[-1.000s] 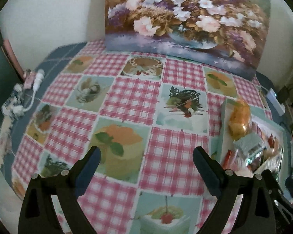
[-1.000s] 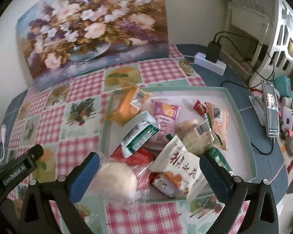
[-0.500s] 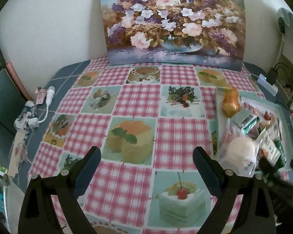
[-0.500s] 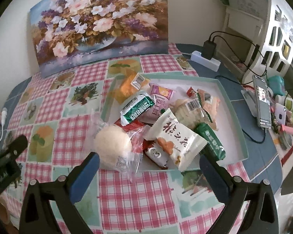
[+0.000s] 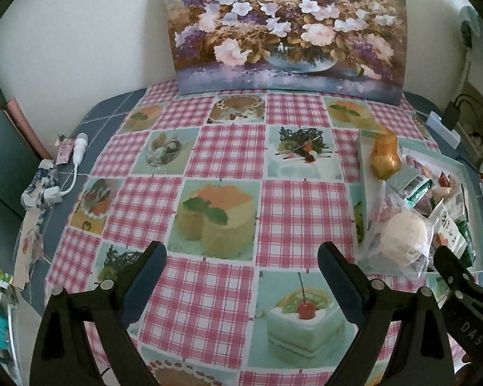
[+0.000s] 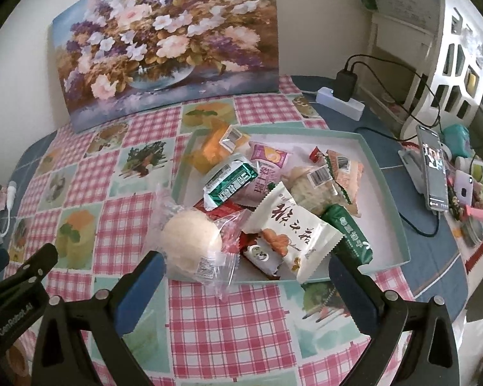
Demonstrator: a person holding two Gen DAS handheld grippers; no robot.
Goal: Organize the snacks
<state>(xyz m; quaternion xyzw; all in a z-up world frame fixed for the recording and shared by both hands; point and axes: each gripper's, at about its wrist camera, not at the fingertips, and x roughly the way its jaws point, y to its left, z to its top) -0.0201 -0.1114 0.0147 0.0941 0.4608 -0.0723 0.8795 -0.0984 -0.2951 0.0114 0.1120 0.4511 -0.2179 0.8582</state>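
Snacks (image 6: 273, 199) lie heaped in the tray (image 6: 393, 212); both your tongs (image 6: 244, 280) (image 5: 241, 267) gape wide, empty. The round bun (image 6: 191, 241) overhangs the rim and may slide onto the desk (image 5: 228, 148).

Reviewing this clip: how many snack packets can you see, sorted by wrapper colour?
Clear wrapper: round bun, beige cake: 2
Green: foil packet, dark packet: 2
Orange: corner packet, barcode packet: 2
Red: flat packet, small packet: 2
White: large packet, panda packet: 2
Pink packet: 1
Total: 11 visible; more may be hidden underneath.
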